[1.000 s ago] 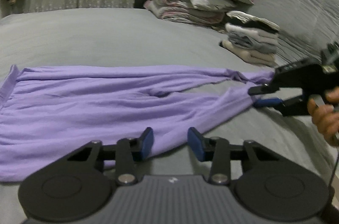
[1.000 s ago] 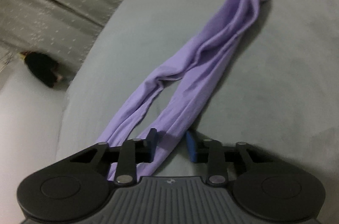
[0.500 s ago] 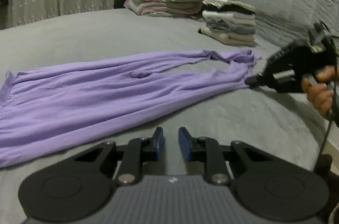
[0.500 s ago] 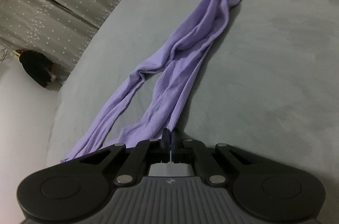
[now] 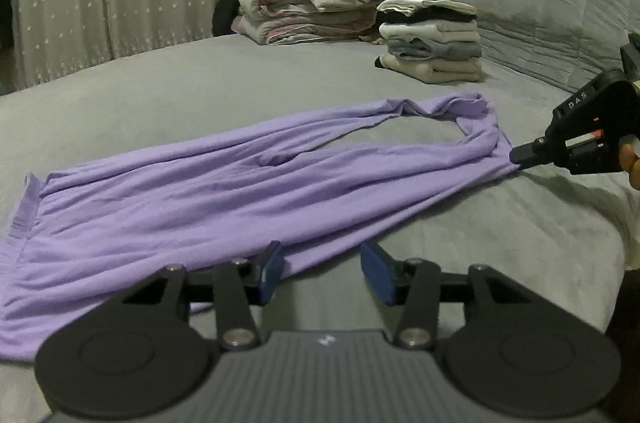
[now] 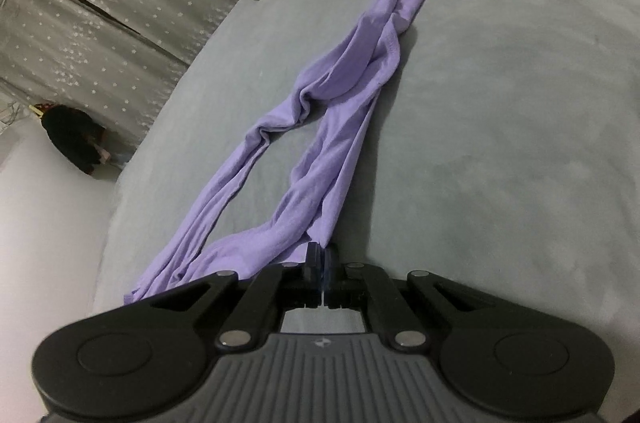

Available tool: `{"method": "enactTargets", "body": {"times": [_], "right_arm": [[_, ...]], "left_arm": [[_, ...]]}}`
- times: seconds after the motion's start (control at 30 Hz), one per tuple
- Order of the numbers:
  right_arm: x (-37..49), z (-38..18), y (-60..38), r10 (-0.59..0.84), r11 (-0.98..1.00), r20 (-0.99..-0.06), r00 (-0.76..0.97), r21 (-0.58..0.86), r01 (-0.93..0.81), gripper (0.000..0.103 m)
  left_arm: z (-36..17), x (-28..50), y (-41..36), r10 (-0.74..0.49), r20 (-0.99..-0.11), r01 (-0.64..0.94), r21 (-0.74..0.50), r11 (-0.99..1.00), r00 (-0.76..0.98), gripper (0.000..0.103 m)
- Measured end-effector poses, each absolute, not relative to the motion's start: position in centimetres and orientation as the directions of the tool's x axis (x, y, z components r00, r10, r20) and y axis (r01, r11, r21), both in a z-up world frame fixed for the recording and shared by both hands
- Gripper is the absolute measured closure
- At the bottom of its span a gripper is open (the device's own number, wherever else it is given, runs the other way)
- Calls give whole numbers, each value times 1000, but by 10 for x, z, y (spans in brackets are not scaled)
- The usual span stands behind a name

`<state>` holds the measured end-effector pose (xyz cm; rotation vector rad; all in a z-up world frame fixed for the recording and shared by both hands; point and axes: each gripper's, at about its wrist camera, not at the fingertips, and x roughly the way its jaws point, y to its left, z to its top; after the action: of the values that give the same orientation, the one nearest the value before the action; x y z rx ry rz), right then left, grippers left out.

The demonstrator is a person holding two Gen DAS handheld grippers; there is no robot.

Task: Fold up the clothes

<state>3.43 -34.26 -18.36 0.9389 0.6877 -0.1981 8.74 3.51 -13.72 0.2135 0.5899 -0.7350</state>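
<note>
Purple garment (image 5: 224,199) is found spread lengthwise on the grey bed (image 5: 160,91), creased and only partly flattened. Right tongs (image 6: 321,265) are clamped on one end of it; left tongs (image 5: 322,273) are held apart at its near edge, gripping nothing. Straightening is judged to be in hand. A second hold by the left tongs is called for next.

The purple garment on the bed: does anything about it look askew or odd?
Yes. The purple garment is not spread flat: it is bunched and rope-like near the folded stack, with a gap of bare bed showing through it. The right claw is shut on one edge; the left claw is open.
</note>
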Motion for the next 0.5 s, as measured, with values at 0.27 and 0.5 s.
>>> {"method": "enactTargets", "body": {"times": [0.27, 0.5], "right_arm": [[34, -192, -341, 171, 583, -605, 778, 699, 415, 89], [35, -192, -312, 216, 574, -523, 825, 751, 326, 67]], "left_arm": [[-134, 81, 84, -512, -578, 467, -241, 851, 635, 54], [-134, 78, 130, -395, -554, 196, -384, 902, 733, 44]]}}
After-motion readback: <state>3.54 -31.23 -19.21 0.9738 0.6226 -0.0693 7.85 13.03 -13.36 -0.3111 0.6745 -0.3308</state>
